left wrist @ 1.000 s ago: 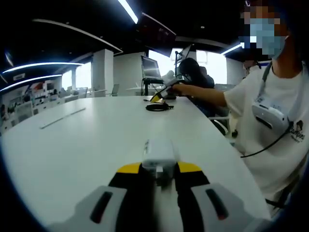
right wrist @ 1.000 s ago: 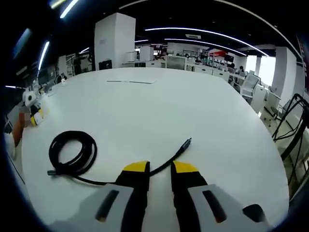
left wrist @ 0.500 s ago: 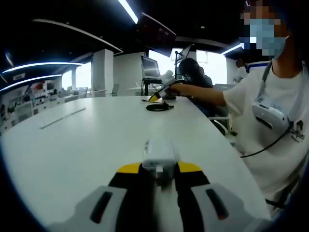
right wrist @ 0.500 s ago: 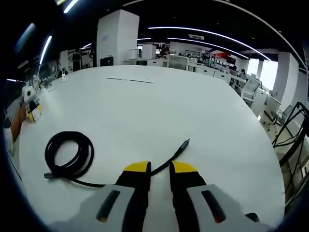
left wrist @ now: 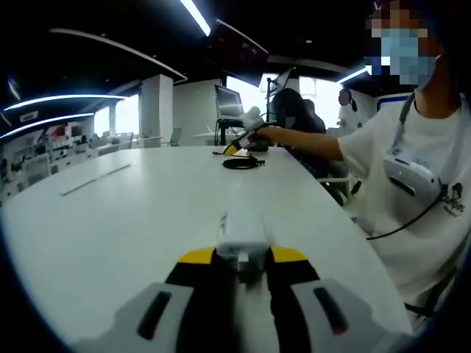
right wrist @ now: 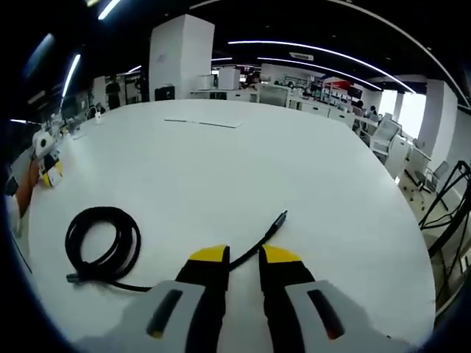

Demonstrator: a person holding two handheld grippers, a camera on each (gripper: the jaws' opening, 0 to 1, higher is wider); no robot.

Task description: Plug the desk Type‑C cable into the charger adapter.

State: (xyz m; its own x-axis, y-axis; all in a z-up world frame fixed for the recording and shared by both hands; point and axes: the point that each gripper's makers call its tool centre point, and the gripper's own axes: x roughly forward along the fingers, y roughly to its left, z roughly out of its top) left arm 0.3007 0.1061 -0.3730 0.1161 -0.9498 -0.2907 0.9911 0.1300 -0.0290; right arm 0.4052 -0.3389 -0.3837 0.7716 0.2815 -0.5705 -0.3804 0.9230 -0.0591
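Type-C cable lay on the white table, most of it wound in a loose black coil off to the left in the right gripper view. From the coil a single straight run passed between the yellow-tipped jaws of the right gripper and ended in the free plug, just beyond the tips and slightly right of them. The plug's long axis ran up and to the right, away from the camera. The jaws stood nearly closed with the cord in the narrow gap; whether they actually pinched it could not be told.

Charger adapter, a small white block, sat clenched between the jaws of the left gripper, low over the table. Which face carried its port could not be made out.

In the left gripper view the coil showed far across the table, with the right gripper just past it at the end of the person's outstretched arm. In the right gripper view the left gripper appeared small at the far left edge.

Judgement: the two halves were well apart, each already at its own gripper. The right gripper was nearer the plug by far. The coming move turns on bringing plug and adapter together along one shared axis, plug tip facing the port.
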